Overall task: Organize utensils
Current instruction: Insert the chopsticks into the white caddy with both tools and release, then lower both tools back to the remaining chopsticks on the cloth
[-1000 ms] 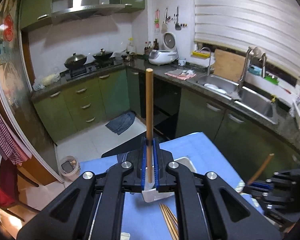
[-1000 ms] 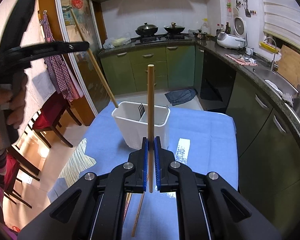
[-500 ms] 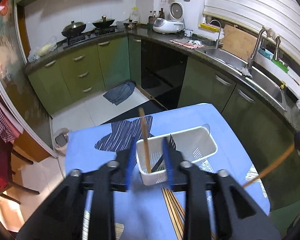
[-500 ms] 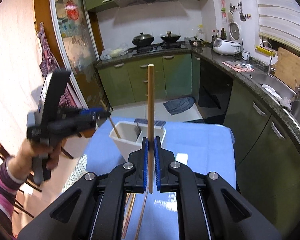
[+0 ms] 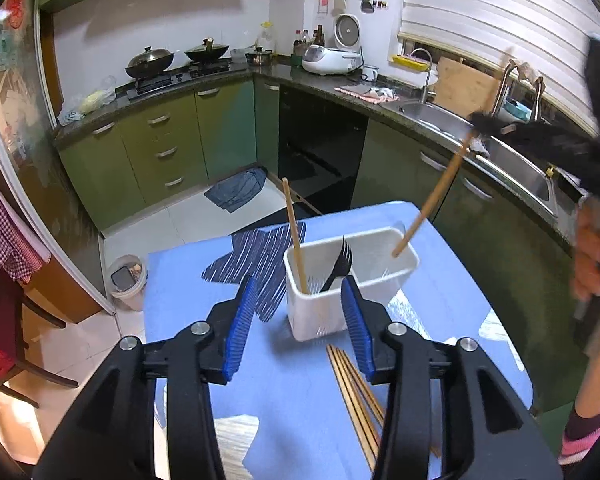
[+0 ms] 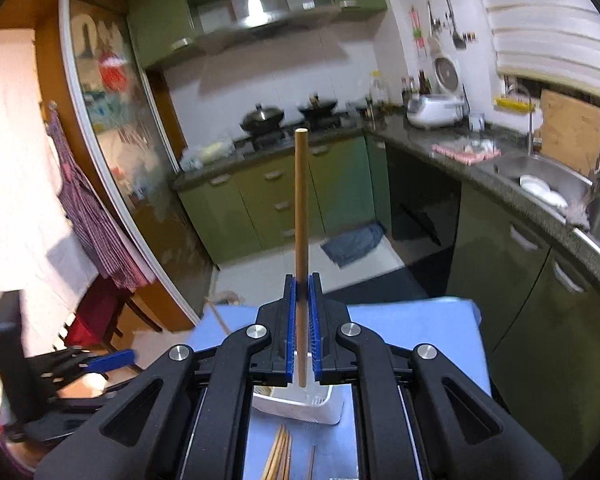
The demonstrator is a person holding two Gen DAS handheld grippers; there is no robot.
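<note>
Left tongs [image 5: 298, 322] stand apart, having just been opening, nothing between the pads; their chopstick [image 5: 295, 236] now leans in the near compartment of the white caddy [image 5: 320, 320] on the blue tabletop [image 5: 180, 280], beside a black fork [image 5: 340, 262]. Right tongs [image 6: 302, 330] are clamped on a second chopstick [image 6: 301, 200], upright above the caddy. Judged light, stiff, slick: pinch mid-shaft; loose chopsticks [image 5: 352, 388] lie near the caddy, open room elsewhere.
</note>
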